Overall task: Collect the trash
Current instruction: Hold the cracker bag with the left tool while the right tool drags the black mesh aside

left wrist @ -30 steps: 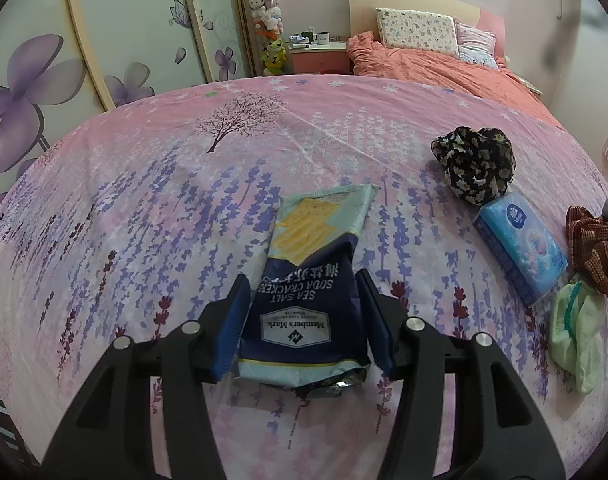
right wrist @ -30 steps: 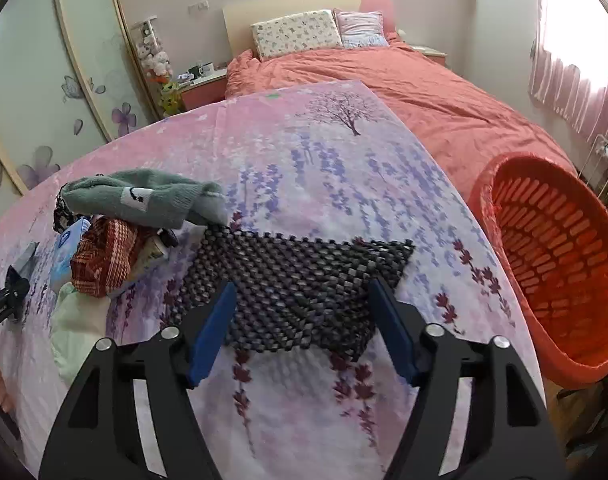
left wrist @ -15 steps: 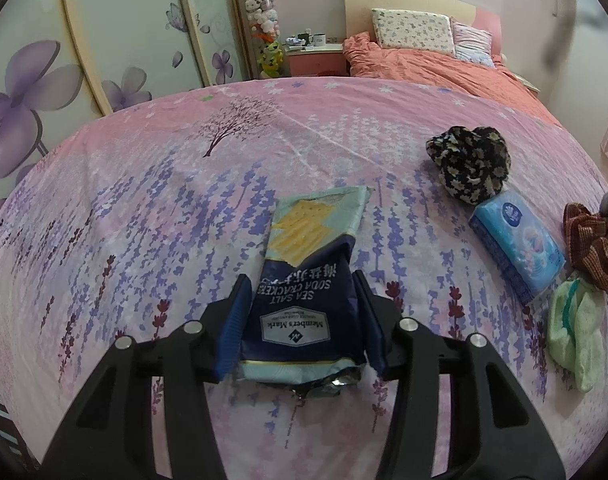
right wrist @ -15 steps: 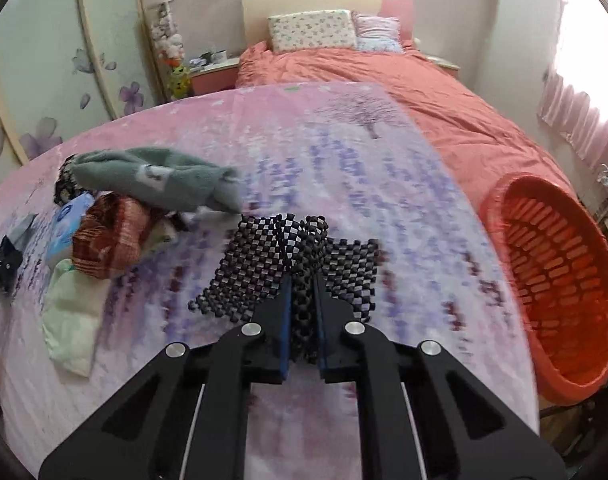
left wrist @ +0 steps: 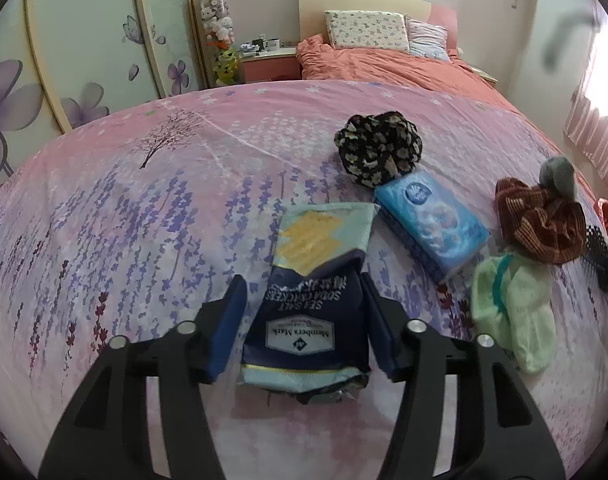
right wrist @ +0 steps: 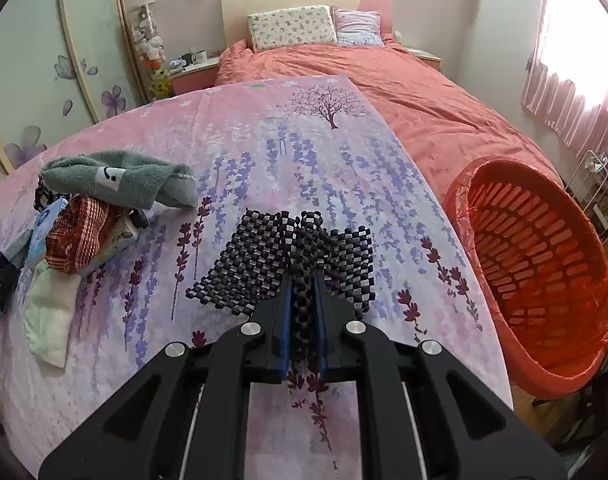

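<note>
L gripper (left wrist: 304, 320) sits low over the pink lavender-print bedspread (left wrist: 124, 220), jaws apart w/ a soda cracker bag (left wrist: 311, 300) lying flat between them. Jaws have just been opening a bit; there's a clear gap on the left pad side, and the right pad looks at or just beside the bag's edge, can't tell if touching. The bag's dark blue end is nearest the gripper, its pale green end w/ the yellow cracker print points away.

Ahead & to the right of the L gripper: a blue tissue pack (left wrist: 431, 220), just beyond it a black floral cloth bundle (left wrist: 379, 152). Further right, a pale green sock (left wrist: 515, 312), then a red-brown striped knit cloth (left wrist: 539, 224) w/ a grey-green towel (left wrist: 557, 172) behind it.

R gripper (right wrist: 304, 312) is clamped tight on a black mesh non-slip mat (right wrist: 288, 256); the mat is bunched up into a ridge between the pads, the rest fanning out on the bedspread to both sides in front. To the R gripper's right, off the bed edge, stands an orange slotted basket (right wrist: 543, 264) lined w/ a thin red bag. To its left, the same cloth pile.
</note>
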